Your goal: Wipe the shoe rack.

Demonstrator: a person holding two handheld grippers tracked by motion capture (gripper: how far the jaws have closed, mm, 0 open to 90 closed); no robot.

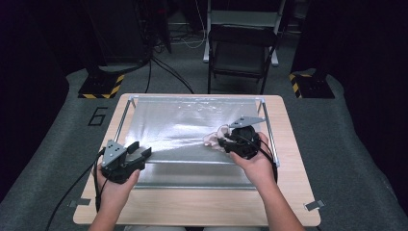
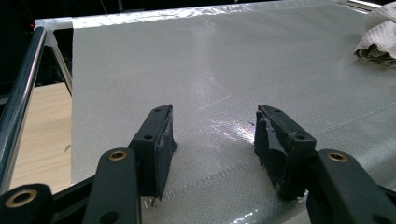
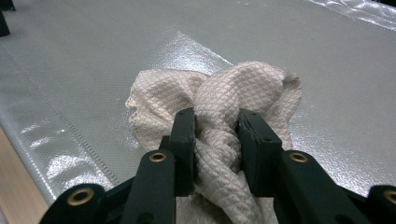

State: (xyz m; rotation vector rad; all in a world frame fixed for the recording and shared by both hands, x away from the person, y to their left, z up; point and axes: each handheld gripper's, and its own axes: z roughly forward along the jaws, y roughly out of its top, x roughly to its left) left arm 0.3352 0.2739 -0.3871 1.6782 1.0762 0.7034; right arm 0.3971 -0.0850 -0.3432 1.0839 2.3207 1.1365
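In the left gripper view the cloth (image 2: 379, 39) is cut off by the right edge. In the right gripper view the cloth's (image 3: 233, 93) lower part is hidden behind the right gripper (image 3: 217, 140), whose 2 jaws pinch it. In the high view that gripper (image 1: 226, 140) covers the cloth's (image 1: 213, 139) right part.

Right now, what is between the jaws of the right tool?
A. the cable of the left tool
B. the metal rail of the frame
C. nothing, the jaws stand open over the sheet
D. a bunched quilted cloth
D: in the right gripper view the right tool has both jaws pressed against a twisted fold of the cream quilted cloth, which lies bunched on the shiny sheet.
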